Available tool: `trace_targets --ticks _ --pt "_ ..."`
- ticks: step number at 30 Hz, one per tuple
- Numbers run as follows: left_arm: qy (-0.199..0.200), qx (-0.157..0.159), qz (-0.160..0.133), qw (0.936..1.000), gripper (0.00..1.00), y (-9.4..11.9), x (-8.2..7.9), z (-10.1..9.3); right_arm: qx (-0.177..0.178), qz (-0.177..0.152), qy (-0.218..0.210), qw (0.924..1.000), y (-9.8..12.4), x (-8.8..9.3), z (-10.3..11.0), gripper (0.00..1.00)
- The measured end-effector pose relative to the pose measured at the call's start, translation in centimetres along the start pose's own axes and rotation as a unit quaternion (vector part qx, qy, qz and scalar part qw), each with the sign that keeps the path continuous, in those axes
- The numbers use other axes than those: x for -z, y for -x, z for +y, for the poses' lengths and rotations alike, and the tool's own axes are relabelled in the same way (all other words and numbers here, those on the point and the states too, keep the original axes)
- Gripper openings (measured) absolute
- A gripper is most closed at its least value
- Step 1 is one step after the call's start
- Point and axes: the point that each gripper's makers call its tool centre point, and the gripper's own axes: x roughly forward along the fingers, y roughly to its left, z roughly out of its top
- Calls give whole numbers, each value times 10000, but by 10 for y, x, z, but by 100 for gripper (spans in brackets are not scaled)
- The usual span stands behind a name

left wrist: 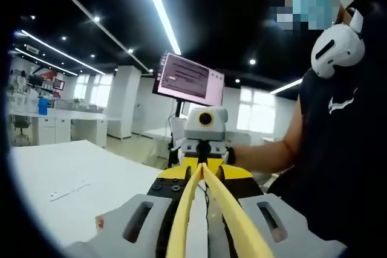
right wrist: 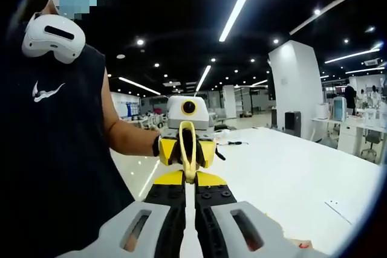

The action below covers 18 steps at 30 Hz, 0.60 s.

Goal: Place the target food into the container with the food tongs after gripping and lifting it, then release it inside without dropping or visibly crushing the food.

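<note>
facing each other above the white tabletop (right wrist: pixel 290 173), the left gripper (left wrist: pixel 199 170) has its fingers shut on the yellow tongs (left wrist: pixel 208 209); the right gripper (right wrist: pixel 188 194) is closed with nothing between its fingers. no food or container is visible, so i judge everything remains undone.

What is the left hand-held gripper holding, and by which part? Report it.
Yellow plastic food tongs, clamped along both arms between the jaws of the left hand-held gripper.
</note>
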Motion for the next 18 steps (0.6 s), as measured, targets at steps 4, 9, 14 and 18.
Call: trace_targets --ticks 4,9,14,18 --pt "-77 -154 -10 9999 15 0 -2 5 133 -91 2 9999 1 -1 -5 7" --pt "-220 -253 26 9994 20 1 -2 9 280 -216 -197 9992 2 -2 -10 21" --pt "-256 -389 37 9989 21 9 0 15 414 -359 -487 9973 9 -1 -15 21" --pt "-288 -364 -3 9989 22 10 -1 14 380 -584 -601 9958 8 -7 -14 26"
